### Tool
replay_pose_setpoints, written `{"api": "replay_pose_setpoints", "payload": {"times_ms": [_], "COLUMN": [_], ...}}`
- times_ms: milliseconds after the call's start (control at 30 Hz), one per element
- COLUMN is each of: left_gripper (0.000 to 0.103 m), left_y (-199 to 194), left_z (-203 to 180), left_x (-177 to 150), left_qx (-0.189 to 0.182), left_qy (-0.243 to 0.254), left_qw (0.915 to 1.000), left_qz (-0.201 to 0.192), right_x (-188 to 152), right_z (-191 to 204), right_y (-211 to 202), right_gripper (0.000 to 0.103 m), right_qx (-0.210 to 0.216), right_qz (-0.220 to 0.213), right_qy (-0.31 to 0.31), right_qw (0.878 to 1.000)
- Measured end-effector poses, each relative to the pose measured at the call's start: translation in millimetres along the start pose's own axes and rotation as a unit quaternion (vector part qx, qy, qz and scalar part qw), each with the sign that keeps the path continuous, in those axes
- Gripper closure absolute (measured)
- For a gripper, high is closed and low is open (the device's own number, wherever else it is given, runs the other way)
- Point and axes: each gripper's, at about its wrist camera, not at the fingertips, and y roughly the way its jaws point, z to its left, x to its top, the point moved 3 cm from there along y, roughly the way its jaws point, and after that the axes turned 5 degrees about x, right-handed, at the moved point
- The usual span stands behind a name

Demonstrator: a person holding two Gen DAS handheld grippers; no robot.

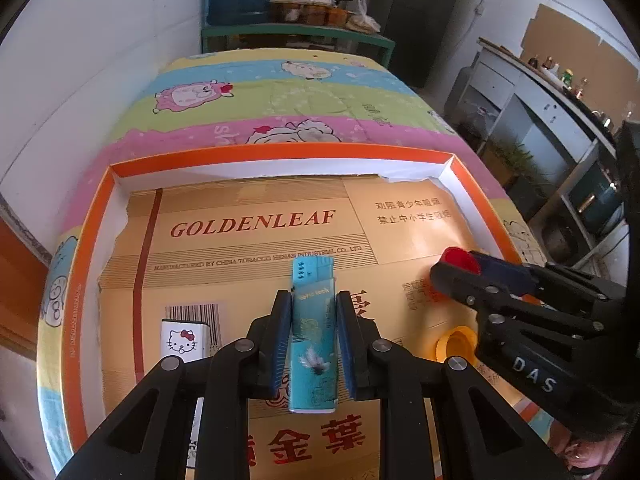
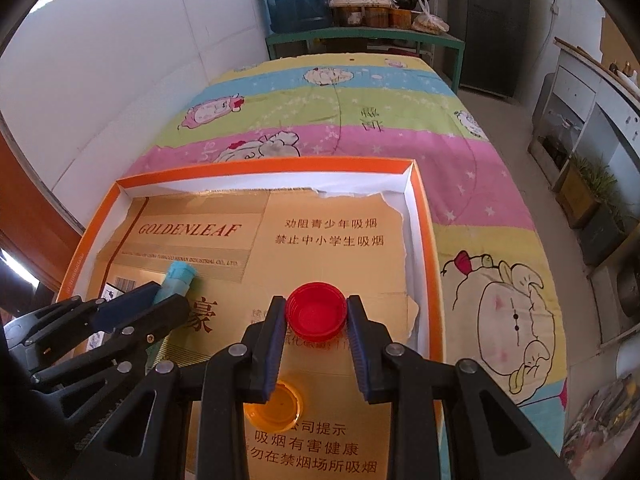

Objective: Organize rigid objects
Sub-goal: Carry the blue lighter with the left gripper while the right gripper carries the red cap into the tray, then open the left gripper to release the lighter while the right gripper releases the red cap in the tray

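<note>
A shallow orange-rimmed tray (image 1: 280,156) (image 2: 260,166) lined with GOLDENLEAF cardboard (image 1: 240,248) lies on the bed. My left gripper (image 1: 314,294) (image 2: 170,294) is shut on a teal lighter (image 1: 314,340) (image 2: 180,272), which points away along the fingers, just above the cardboard. To its right, my right gripper (image 2: 316,302) (image 1: 452,270) is shut on a red bottle cap (image 2: 316,316) (image 1: 460,259), open side up. An orange cap (image 2: 280,408) (image 1: 456,344) lies on the cardboard under the right gripper's left finger. A white Hello Kitty lighter (image 1: 184,340) rests at the near left.
The tray sits on a bed with a striped cartoon quilt (image 1: 280,96) (image 2: 400,120). A white wall runs along the left. A green bench (image 2: 360,38) with blue water jugs and pots stands beyond the bed. Cabinets and a floor gap lie to the right.
</note>
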Motion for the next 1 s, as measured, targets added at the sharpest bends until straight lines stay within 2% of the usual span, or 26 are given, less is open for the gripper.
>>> {"api": "replay_pose_setpoints", "payload": {"times_ms": [67, 167, 233, 267, 500, 700, 1000], "left_gripper": [0.077, 0.068, 0.053, 0.051, 0.051, 0.051, 0.051], "left_y": [-0.1, -1.2, -2.5, -3.0, -12.5, -26.0, -40.8], "left_z": [1.5, 0.1, -2.3, -3.3, -2.9, -1.9, 7.2], "left_x": [0.0, -0.2, -0.9, -1.2, -3.1, -2.0, -6.9], "left_qx": [-0.011, -0.018, -0.012, -0.011, -0.018, -0.006, -0.017], "left_qy": [-0.005, -0.002, 0.004, 0.007, 0.006, 0.019, 0.006], "left_qw": [0.9999, 0.9998, 0.9999, 0.9999, 0.9996, 0.9991, 0.9987], "left_qz": [-0.001, -0.001, -0.004, -0.006, -0.021, -0.037, -0.048], "right_x": [-1.3, -2.2, -2.7, -2.7, -5.1, -5.7, -11.5], "right_z": [-0.8, -1.4, -0.9, -0.7, 0.0, 1.0, 2.9], "right_y": [2.7, 4.6, 4.8, 4.8, 4.0, 1.7, -5.0], "right_gripper": [0.072, 0.072, 0.072, 0.072, 0.071, 0.068, 0.067], "right_qx": [0.001, 0.001, 0.0, 0.0, -0.001, 0.0, -0.006], "right_qz": [0.003, 0.002, 0.001, 0.0, -0.004, -0.007, -0.01], "right_qy": [0.003, 0.004, 0.002, 0.001, -0.003, -0.003, -0.001], "right_qw": [1.0, 1.0, 1.0, 1.0, 1.0, 1.0, 1.0]}}
